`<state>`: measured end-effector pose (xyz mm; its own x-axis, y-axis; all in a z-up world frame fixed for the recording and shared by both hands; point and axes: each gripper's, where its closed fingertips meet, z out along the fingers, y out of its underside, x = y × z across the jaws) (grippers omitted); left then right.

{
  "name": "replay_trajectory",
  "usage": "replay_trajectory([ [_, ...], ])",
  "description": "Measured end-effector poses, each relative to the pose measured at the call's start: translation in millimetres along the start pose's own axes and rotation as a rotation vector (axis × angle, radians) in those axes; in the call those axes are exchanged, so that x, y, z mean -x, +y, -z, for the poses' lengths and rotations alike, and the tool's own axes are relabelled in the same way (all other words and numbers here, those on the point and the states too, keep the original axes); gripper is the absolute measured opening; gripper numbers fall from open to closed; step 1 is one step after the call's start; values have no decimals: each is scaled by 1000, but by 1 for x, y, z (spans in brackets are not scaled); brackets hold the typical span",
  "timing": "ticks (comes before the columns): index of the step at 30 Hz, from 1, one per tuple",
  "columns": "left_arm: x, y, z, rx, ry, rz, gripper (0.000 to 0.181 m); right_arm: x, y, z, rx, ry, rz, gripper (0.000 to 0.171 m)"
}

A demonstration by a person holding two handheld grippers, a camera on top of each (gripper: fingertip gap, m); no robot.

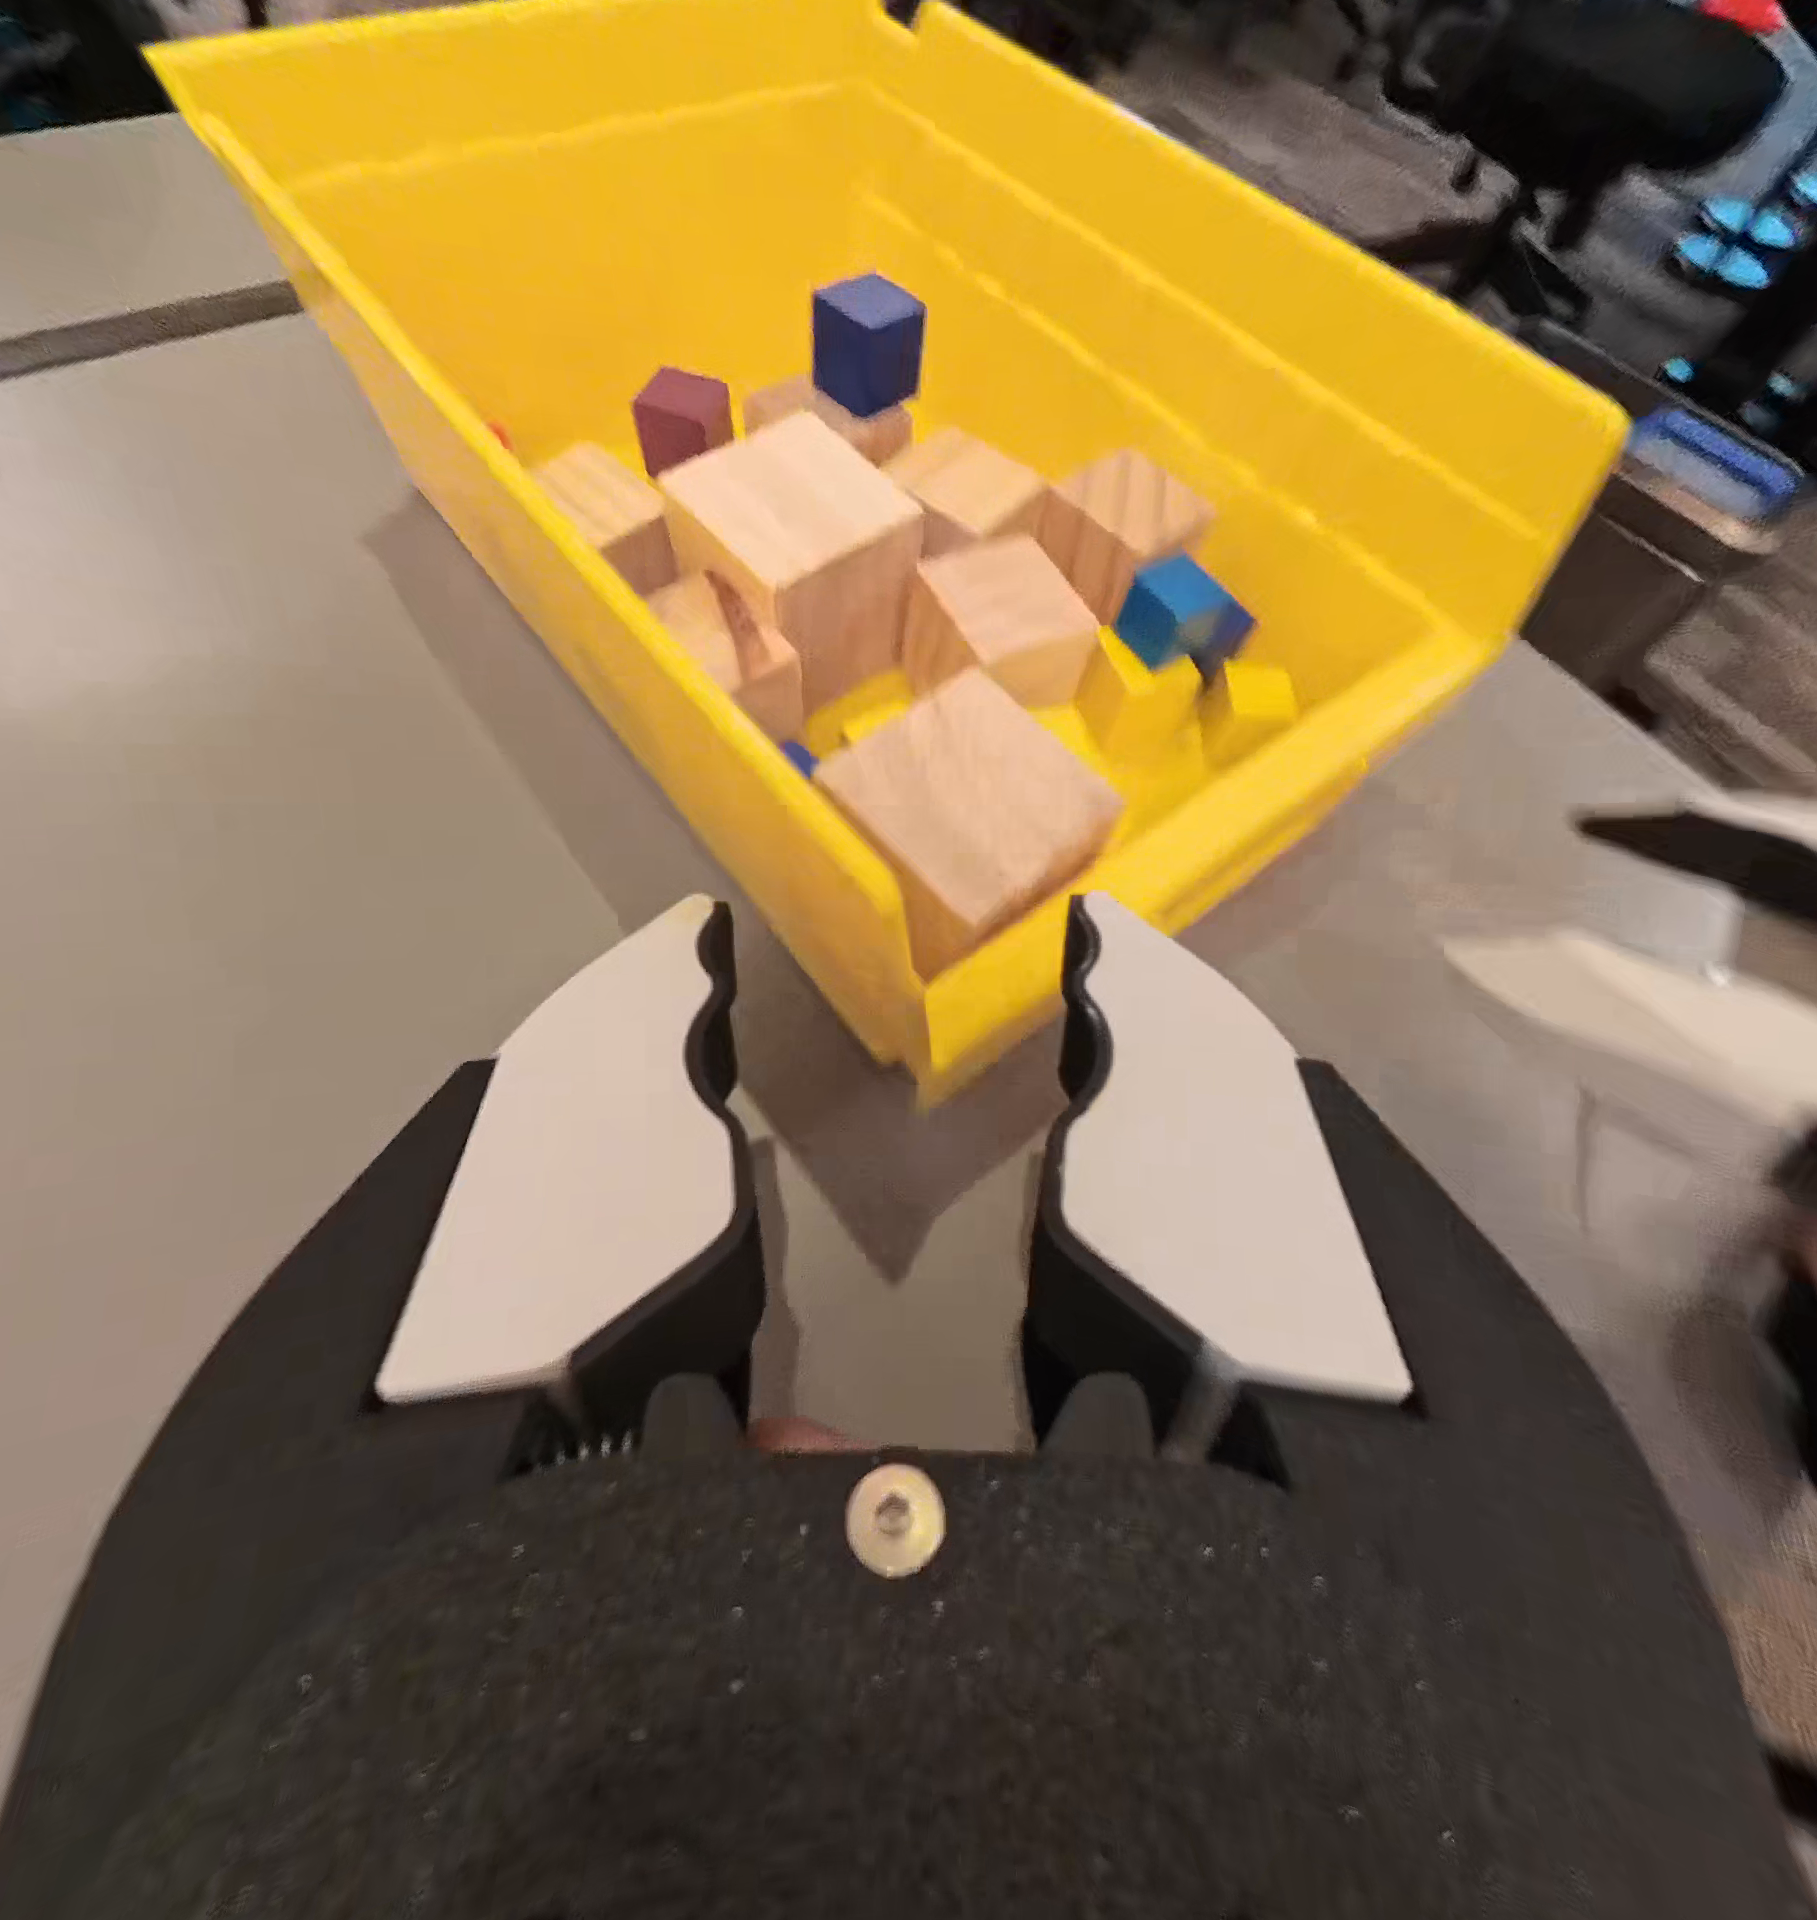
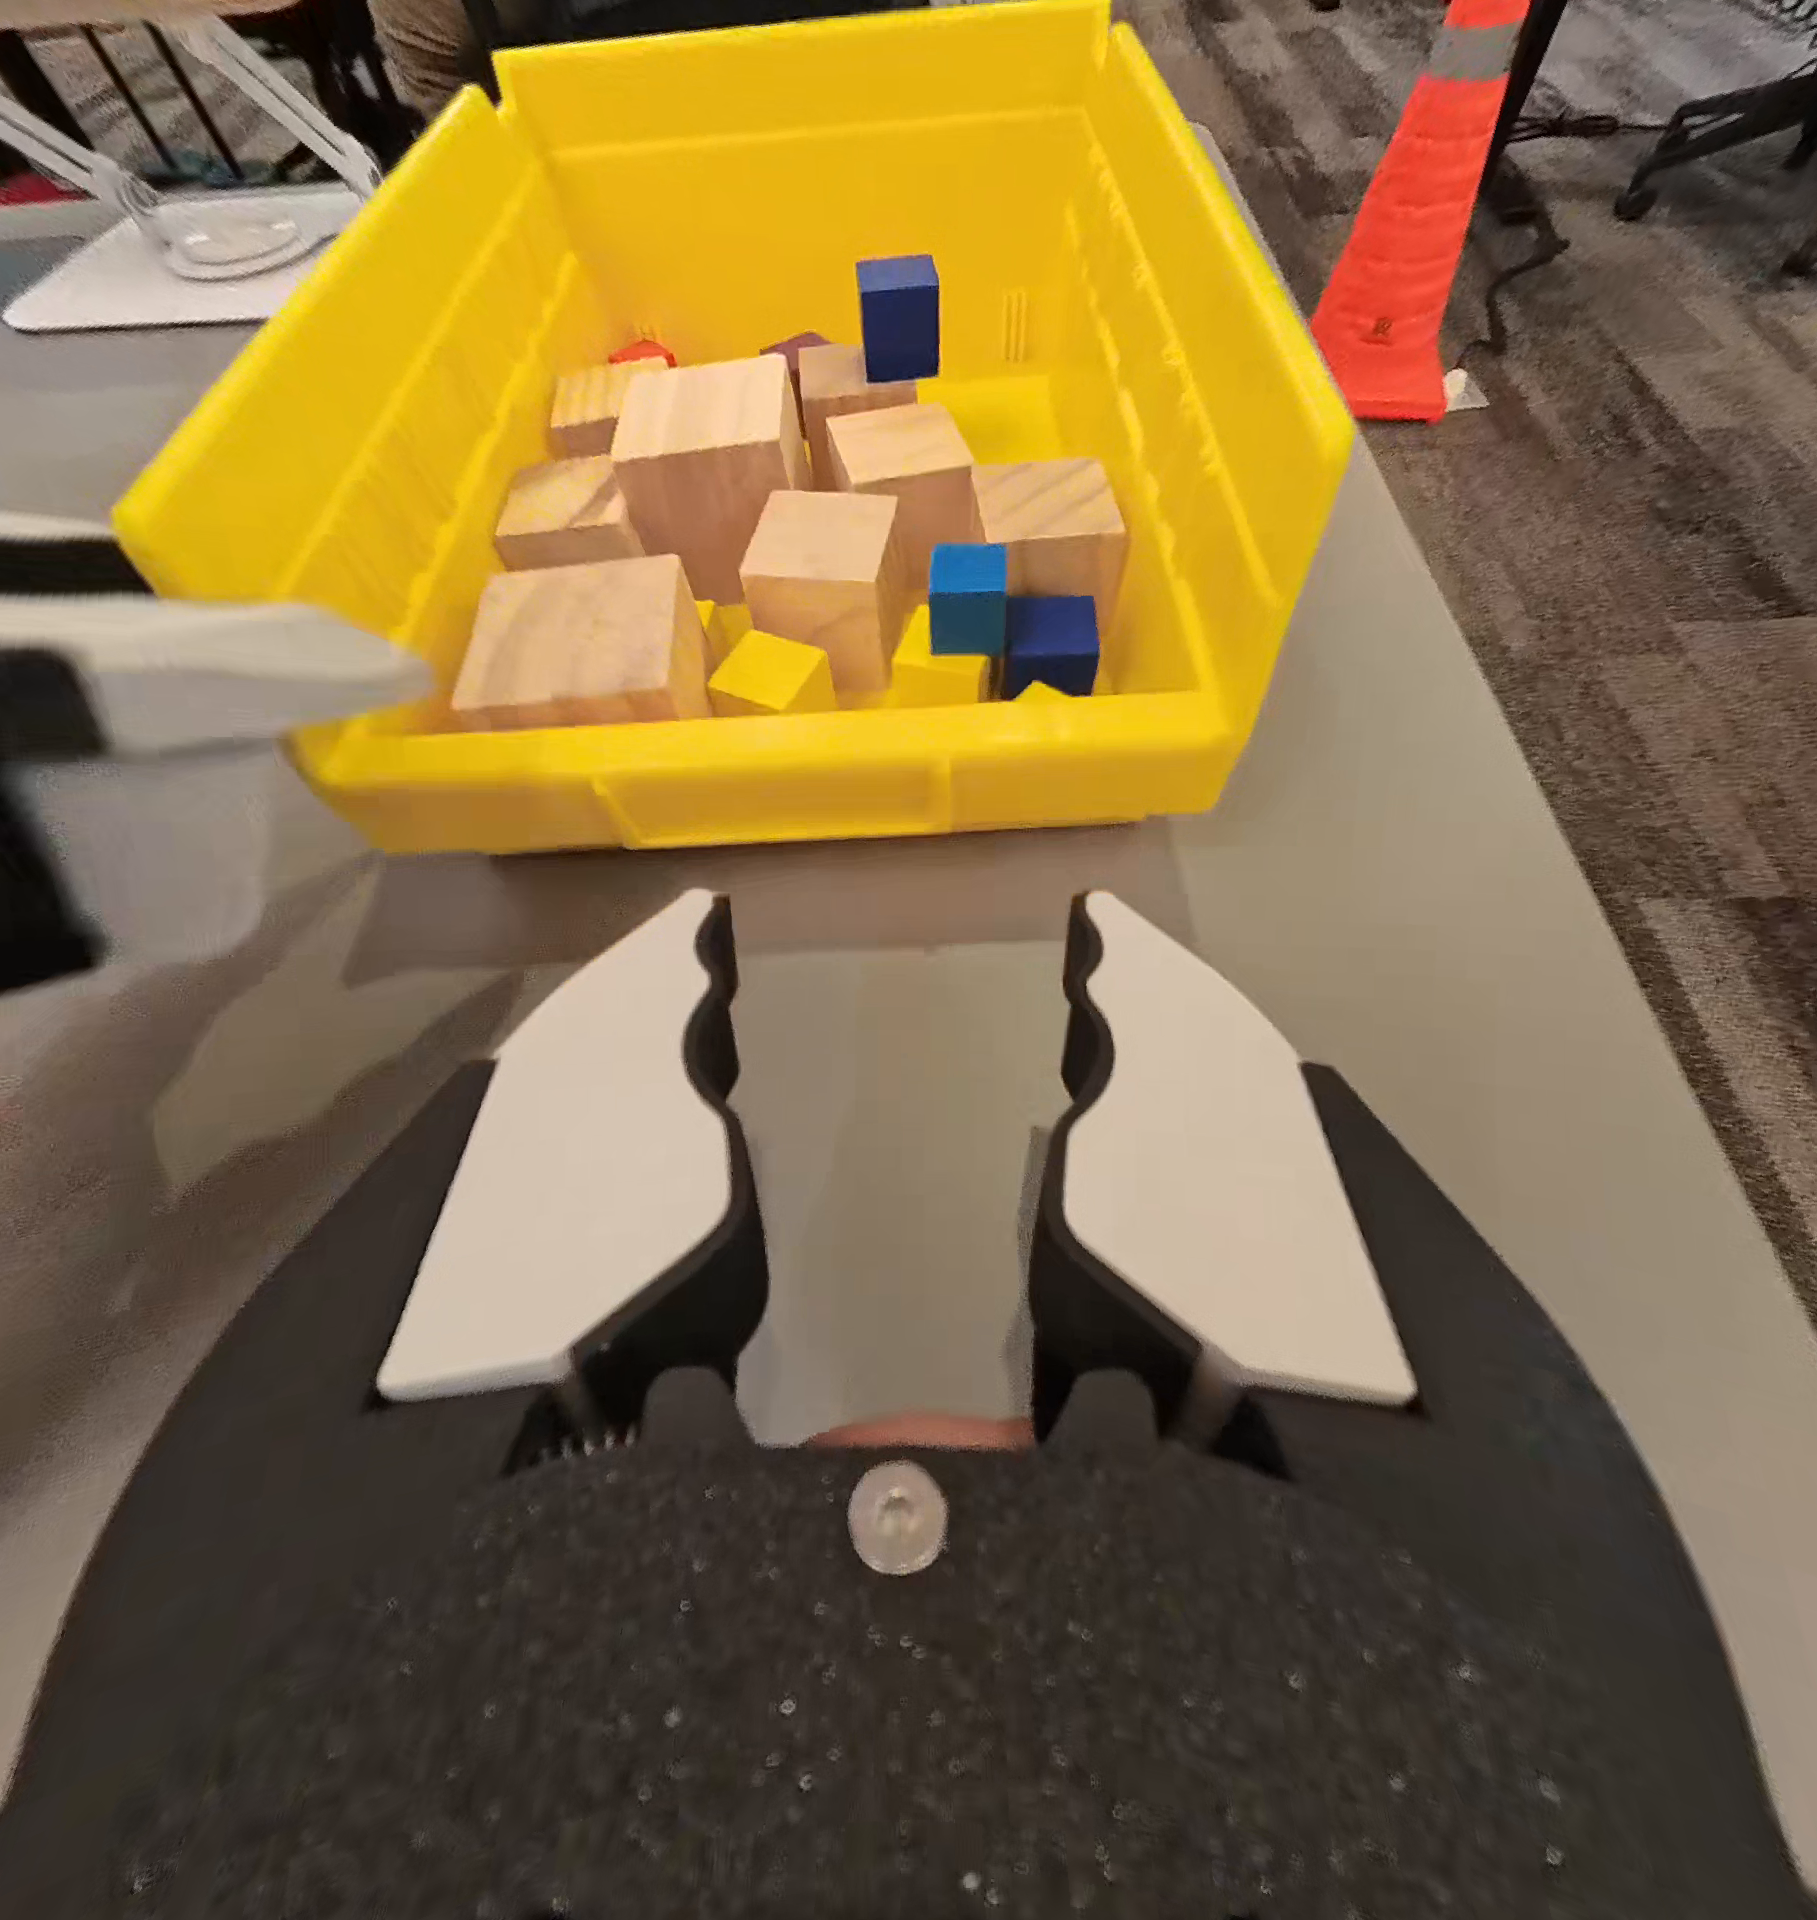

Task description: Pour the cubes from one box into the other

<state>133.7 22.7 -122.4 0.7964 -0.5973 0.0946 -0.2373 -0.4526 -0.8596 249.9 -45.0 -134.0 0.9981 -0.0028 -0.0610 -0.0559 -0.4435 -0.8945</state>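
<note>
Grey table (image 2: 1403, 935) over mottled grey carpet (image 2: 1662, 623), one orange traffic cone (image 2: 1403, 239) standing on the floor to the right, one white lamp base (image 2: 187, 270) at the far left of the table. One yellow box (image 2: 779, 779) resting on the table, near wall low, only this box in view. Inside, heaped toward the near wall: eight plain wooden cubes (image 2: 706, 457) countable from the right wrist view, two dark blue (image 2: 897, 317), one lighter blue (image 2: 966, 601), one purple (image 1: 678, 416), one red (image 2: 639, 353) mostly hidden, and several small yellow ones (image 2: 769, 670), exact number unclear. Left gripper (image 1: 893, 914) with fingers apart, empty, tips at the box's near corner, contact unclear. Right gripper (image 2: 899, 904) likewise spread and empty, just short of the front wall, not touching.
</note>
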Motion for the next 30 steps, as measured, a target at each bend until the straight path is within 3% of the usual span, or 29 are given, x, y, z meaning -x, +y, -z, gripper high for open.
replay_trajectory([
  [3, 14, 1, -16, -10, -107, 55, 24, -11, -5, 9, -27, 27, -10, 60],
  [7, 40, 4, -3, -53, -276, -3, 7, -20, -5, 9, -7, 80, 54, 55],
  [10, 48, 8, 7, -55, -250, 47, 4, -22, -3, 1, 13, 169, 127, 55],
  [12, 50, 11, 12, -51, -231, 63, 3, -17, -6, -6, -4, 183, 70, 52],
  [18, 57, 19, 27, -55, -220, 87, 3, -4, -21, -16, -29, 202, -218, 5],
  [20, 64, 18, 37, -82, -208, 106, 3, 6, -22, -16, -4, 228, -169, 4],
  [25, 114, 24, 75, -114, -258, 155, 3, 69, -57, -22, -91, 173, -138, 4],
  [30, 202, 25, 139, -157, -409, 175, 3, 173, -78, -54, -96, 34, -123, 4],
])
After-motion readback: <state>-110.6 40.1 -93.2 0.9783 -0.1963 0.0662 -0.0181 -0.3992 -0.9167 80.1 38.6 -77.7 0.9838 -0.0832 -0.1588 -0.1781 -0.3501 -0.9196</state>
